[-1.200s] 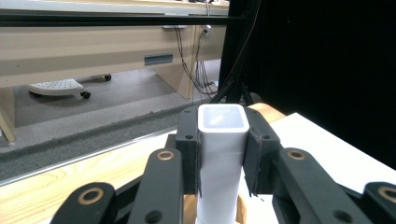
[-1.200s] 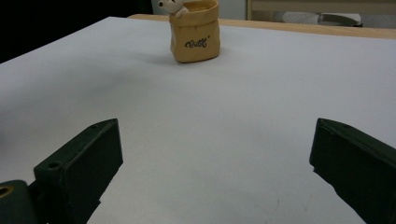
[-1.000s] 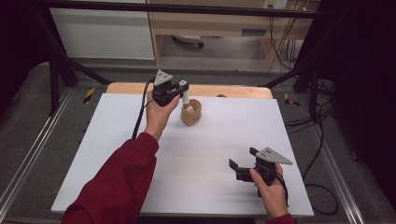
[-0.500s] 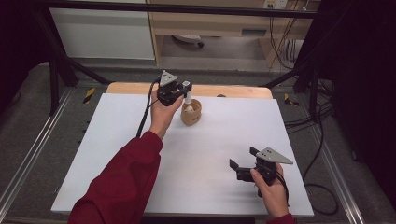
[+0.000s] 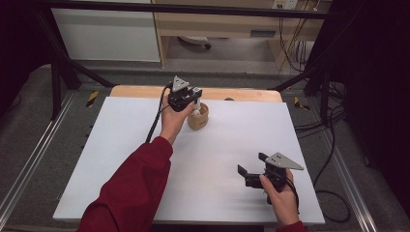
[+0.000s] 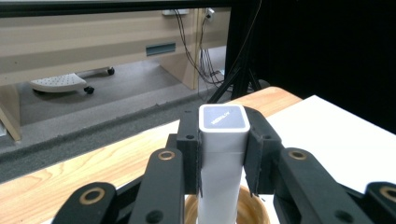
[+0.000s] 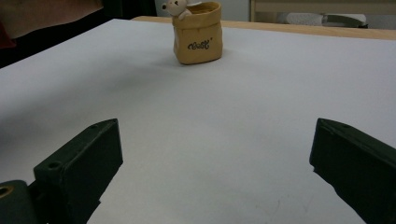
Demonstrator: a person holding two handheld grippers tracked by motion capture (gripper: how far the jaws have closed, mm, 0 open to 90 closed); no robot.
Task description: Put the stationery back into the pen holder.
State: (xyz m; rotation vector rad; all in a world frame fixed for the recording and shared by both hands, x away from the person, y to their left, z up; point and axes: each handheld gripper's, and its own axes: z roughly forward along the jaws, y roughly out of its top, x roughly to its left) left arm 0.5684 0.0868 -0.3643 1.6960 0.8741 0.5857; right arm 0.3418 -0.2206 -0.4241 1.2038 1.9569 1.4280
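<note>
Progress looks well on: the left gripper [image 6: 223, 154] pinches a white square-section bar [image 6: 222, 163] upright between its jaws, directly over the mouth of the tan bag-shaped pot [image 5: 198, 116], which stands at the far middle of the counter [image 5: 121, 145]. In the left gripper view the bar's lower end sits within the pot's round rim, though whether it rests on the bottom cannot be told. The grasp and the carry over the pot seem done; what is left, by my reading, is to lower the bar fully if it is not yet down, then loosen the jaws and draw clear. The right gripper [image 5: 255, 169] hovers over the near right of the counter, well apart from the pot, its jaws spread wide and holding nothing.
</note>
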